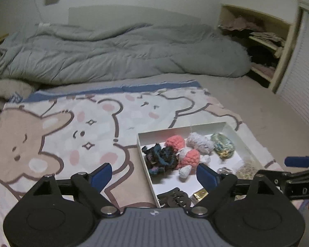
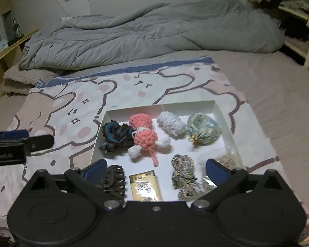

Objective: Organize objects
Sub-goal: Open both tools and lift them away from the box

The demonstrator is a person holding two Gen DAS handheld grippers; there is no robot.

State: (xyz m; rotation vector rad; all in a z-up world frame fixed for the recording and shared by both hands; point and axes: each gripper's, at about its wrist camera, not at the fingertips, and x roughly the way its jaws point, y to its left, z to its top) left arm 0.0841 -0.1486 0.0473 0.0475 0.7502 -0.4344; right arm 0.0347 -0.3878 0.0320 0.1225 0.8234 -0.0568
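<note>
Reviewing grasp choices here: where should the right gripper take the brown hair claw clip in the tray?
Probably across the hair claw clip's curved spine, from above: it lies flat in the white tray's near-left corner, teeth spread sideways, gold packet beside it. The right gripper is open above it.

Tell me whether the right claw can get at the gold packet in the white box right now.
Probably yes. The right claw is open and empty right above the gold packet, which lies flat and uncovered between the brown hair clip and the twisted yarn.
</note>
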